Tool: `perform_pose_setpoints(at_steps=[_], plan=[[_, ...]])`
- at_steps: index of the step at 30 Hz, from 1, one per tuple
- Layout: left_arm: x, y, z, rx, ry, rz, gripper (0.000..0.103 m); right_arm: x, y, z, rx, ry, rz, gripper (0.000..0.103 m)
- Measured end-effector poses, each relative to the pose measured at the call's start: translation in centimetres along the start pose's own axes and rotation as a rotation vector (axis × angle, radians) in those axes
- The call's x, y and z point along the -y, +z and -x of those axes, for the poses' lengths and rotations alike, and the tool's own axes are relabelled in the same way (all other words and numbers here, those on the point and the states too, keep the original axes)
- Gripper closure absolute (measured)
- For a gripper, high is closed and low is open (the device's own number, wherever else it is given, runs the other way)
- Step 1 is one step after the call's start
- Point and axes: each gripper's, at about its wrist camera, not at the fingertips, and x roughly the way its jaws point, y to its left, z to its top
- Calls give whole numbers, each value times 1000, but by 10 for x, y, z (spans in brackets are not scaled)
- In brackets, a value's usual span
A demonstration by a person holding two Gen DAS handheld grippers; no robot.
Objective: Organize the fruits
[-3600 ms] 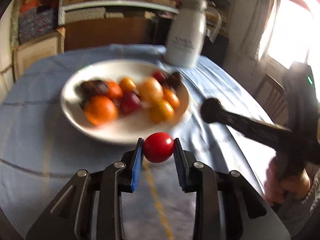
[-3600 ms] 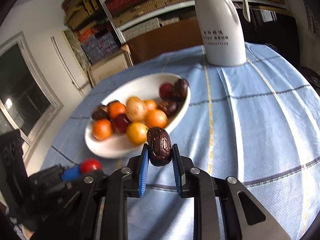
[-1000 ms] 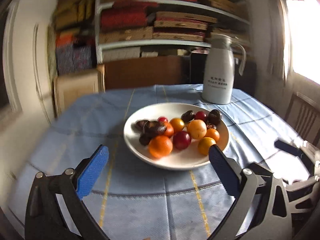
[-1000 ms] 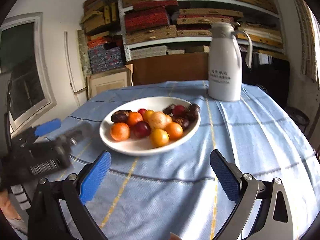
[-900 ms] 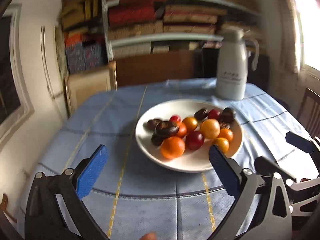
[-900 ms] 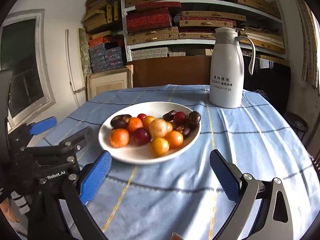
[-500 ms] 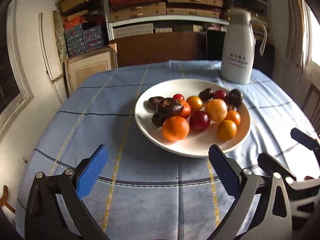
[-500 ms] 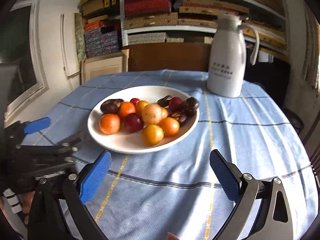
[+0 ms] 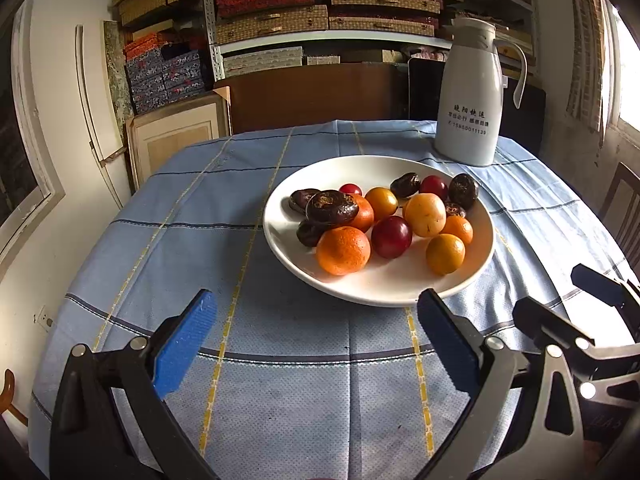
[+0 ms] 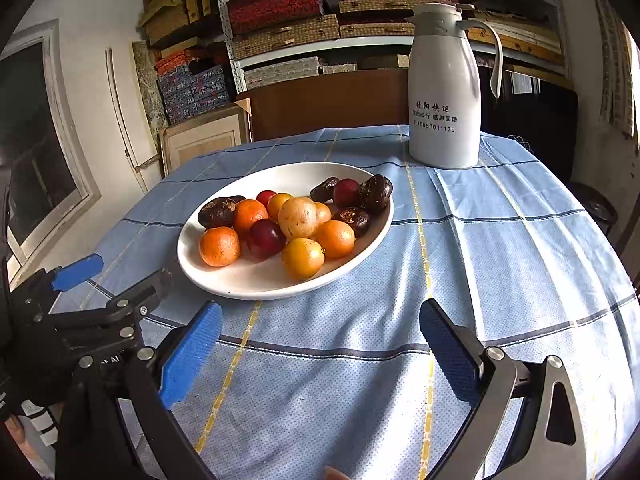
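Note:
A white plate [image 9: 280, 236] [image 10: 188, 256] sits on the blue checked tablecloth and holds several fruits: oranges [image 9: 343, 250] [image 10: 219, 246], red plums [image 9: 391, 237] [image 10: 265, 238], yellow fruits [image 9: 445, 253] [image 10: 303, 258] and dark wrinkled fruits [image 9: 331, 208] [image 10: 377, 193]. My left gripper [image 9: 316, 312] is open and empty, hovering over the cloth in front of the plate. My right gripper [image 10: 320, 322] is open and empty, also just in front of the plate. Each gripper shows at the edge of the other's view.
A white thermos jug [image 9: 470, 92] [image 10: 444, 88] stands behind the plate at the table's far right. Shelves of boxes [image 9: 280, 8] fill the back wall. A wooden chair [image 9: 624, 208] stands at the right. The tablecloth [image 10: 500, 240] drops off at the round table's edges.
3.6 s ago the left gripper held a red fruit and the right a dark fruit; both are open and empty now. In the last second both drew slightly nearer the plate.

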Motion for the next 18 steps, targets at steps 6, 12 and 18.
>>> perform_pose_setpoints(at_steps=[6, 12, 18], plan=[[1, 0, 0, -1, -4, -1, 5, -1, 0, 1, 3, 8, 3, 3], [2, -1, -2, -7, -4, -4, 5, -1, 0, 1, 3, 7, 4, 3], [2, -1, -1, -7, -4, -4, 5, -1, 0, 1, 2, 7, 3, 3]])
